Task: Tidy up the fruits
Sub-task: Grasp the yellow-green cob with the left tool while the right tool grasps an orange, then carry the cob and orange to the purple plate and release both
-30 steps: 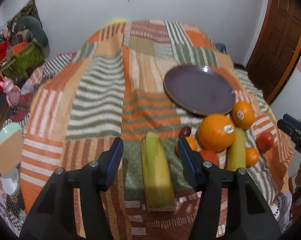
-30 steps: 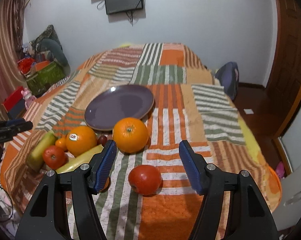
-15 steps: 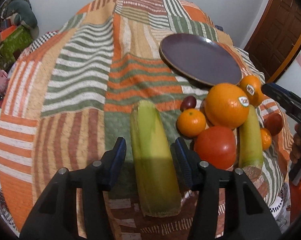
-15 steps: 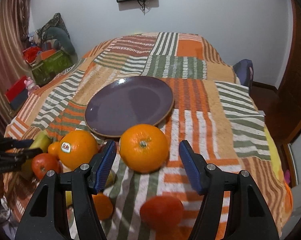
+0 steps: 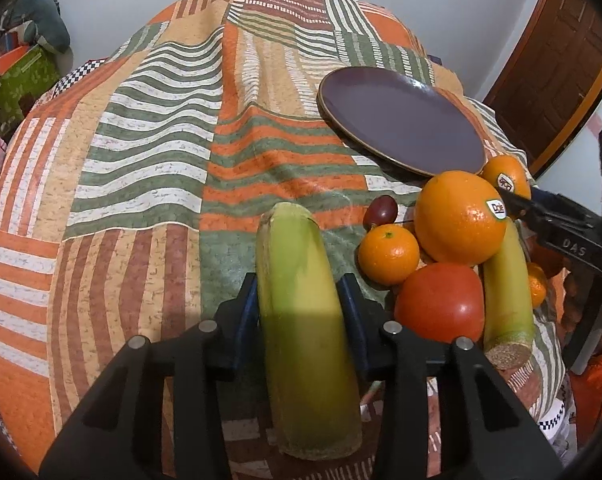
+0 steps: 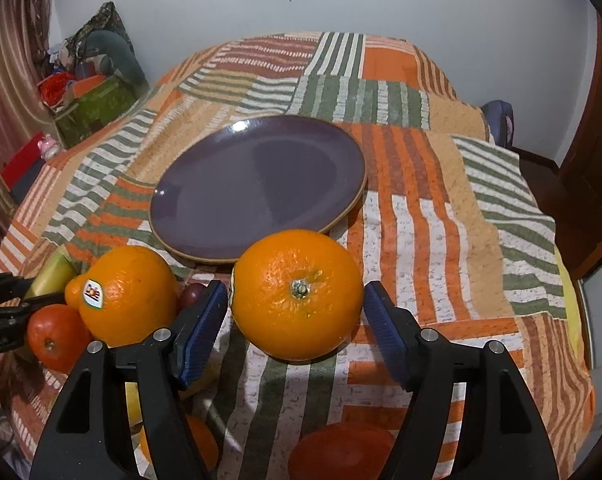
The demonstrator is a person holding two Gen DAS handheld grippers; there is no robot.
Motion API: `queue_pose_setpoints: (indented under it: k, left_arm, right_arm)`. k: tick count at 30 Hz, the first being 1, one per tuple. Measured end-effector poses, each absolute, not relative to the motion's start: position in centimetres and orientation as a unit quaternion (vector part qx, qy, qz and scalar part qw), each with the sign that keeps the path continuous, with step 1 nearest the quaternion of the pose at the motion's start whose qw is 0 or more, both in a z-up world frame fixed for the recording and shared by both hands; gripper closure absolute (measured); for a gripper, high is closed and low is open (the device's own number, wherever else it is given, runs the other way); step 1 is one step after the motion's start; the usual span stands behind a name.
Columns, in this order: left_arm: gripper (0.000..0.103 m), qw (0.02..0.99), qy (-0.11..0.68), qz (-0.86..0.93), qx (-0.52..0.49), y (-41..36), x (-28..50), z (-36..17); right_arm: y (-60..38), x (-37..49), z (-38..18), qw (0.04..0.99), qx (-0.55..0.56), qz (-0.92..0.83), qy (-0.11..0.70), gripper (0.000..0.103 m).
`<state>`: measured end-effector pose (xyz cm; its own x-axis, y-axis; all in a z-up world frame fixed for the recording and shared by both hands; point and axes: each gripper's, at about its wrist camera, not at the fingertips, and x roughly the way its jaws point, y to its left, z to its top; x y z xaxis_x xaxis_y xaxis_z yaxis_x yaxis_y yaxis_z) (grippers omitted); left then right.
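Observation:
My left gripper is shut on a green-yellow banana that lies on the quilt, its pads against both sides. To its right sit a small mandarin, a tomato, a big orange with a sticker, a second banana and a grape. My right gripper is open around a large orange, with its pads just clear of each side. The purple plate lies empty behind it and also shows in the left wrist view.
The fruit lies on a striped patchwork quilt over a bed. Another stickered orange and a tomato sit left of my right gripper. A tomato and a mandarin lie under it. Boxes and clutter stand at the far left.
My left gripper moved forward and closed on the banana. My right gripper moved forward over the near tomato and now straddles the large orange.

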<state>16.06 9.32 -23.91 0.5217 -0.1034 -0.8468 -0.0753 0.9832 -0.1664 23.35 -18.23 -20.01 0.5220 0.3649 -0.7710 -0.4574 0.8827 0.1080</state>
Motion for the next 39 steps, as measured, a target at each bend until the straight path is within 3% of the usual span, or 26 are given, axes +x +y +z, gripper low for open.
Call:
queue_pose_setpoints:
  k: [13,39]
  left_arm:
    - [0.066,0.875,0.477,-0.010,-0.079,9.4,16.2,-22.0]
    - [0.066,0.916,0.397,-0.034,-0.047,6.9,21.8,-14.1]
  right_arm:
    - [-19.5,23.2,-19.6,0.866,-0.034,0.245,0.435,0.039]
    - [-19.0,25.1,-12.9,0.910,-0.051,0.240,0.335,0.039]
